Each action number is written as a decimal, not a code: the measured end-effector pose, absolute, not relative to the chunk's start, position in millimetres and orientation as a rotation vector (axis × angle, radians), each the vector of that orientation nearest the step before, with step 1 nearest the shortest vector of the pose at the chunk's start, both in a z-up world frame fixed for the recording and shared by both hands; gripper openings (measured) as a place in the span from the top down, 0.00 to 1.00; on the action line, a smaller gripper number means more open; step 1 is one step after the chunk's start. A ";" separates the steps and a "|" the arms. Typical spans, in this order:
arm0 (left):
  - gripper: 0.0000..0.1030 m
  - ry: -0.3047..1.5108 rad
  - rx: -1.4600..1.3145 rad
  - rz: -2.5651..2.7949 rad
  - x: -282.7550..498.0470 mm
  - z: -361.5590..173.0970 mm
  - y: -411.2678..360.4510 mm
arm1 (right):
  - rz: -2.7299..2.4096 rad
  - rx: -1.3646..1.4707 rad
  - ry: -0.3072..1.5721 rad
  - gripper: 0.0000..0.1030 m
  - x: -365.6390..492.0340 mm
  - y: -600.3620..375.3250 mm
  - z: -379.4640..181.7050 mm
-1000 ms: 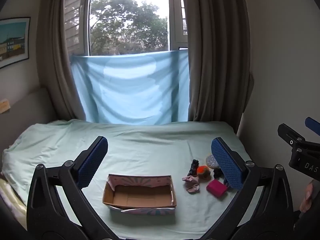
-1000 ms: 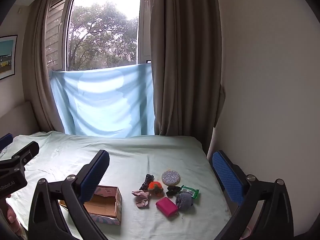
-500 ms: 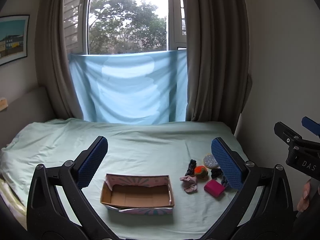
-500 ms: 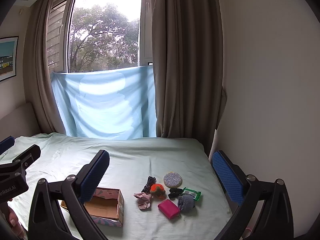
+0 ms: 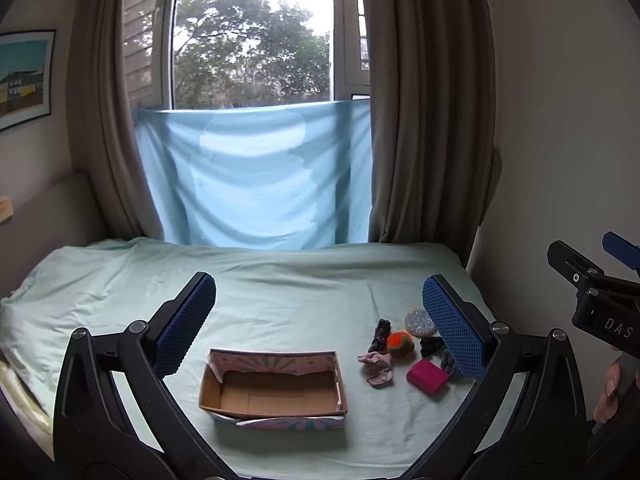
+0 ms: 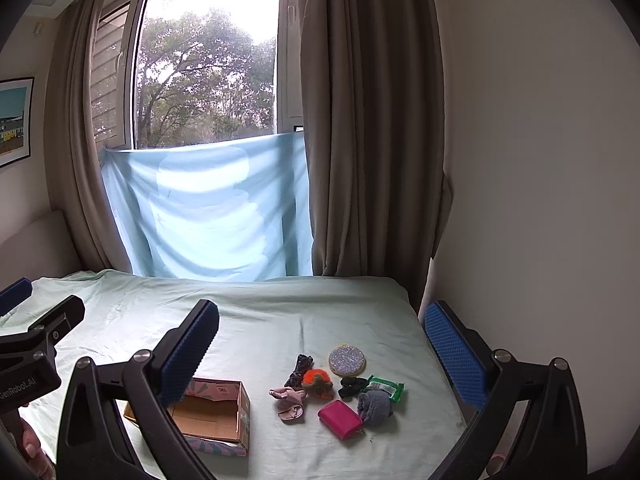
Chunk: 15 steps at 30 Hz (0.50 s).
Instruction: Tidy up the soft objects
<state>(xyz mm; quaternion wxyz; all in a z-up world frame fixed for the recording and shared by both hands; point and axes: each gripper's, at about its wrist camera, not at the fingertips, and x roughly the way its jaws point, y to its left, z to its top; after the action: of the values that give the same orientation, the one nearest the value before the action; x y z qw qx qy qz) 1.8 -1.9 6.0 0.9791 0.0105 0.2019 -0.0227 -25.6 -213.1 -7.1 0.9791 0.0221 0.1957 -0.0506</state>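
An open cardboard box [image 5: 274, 390] with patterned sides sits empty on the bed; it also shows in the right wrist view [image 6: 212, 414]. To its right lies a cluster of small soft things: a pink fabric piece [image 6: 289, 402], an orange pom-pom [image 6: 317, 380], a magenta pouch [image 6: 340, 419], a grey sock ball [image 6: 375, 406], dark scrunchies [image 6: 352, 386], a round glittery pad [image 6: 347, 361] and a green packet [image 6: 386, 387]. My left gripper [image 5: 320, 324] is open and empty above the box. My right gripper [image 6: 320, 352] is open and empty above the cluster.
The bed has a pale green sheet [image 5: 280, 296]. A light blue cloth [image 5: 256, 176] hangs over the window between brown curtains. A white wall [image 6: 540, 200] runs close along the bed's right side. The bed's right edge is near the cluster.
Both grippers have risen and tilted slightly, so the box and cluster sit lower in the views. Nothing on the bed has moved.
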 end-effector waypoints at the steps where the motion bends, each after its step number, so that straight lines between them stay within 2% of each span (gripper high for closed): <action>1: 0.00 0.407 0.021 -0.045 2.1 5.8 -2.0 | -0.102 0.045 0.394 0.00 -25.3 -212.9 -7.2; 15: 0.00 0.404 0.016 -0.043 5.9 6.1 -1.9 | -0.098 0.038 0.391 0.00 -23.6 -211.4 -7.6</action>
<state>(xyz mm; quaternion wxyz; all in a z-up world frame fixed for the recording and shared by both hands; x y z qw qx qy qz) 5.9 -1.9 6.1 0.9794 0.0079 0.2007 -0.0215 -23.6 -211.4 -7.6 0.9795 0.0191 0.1943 -0.0486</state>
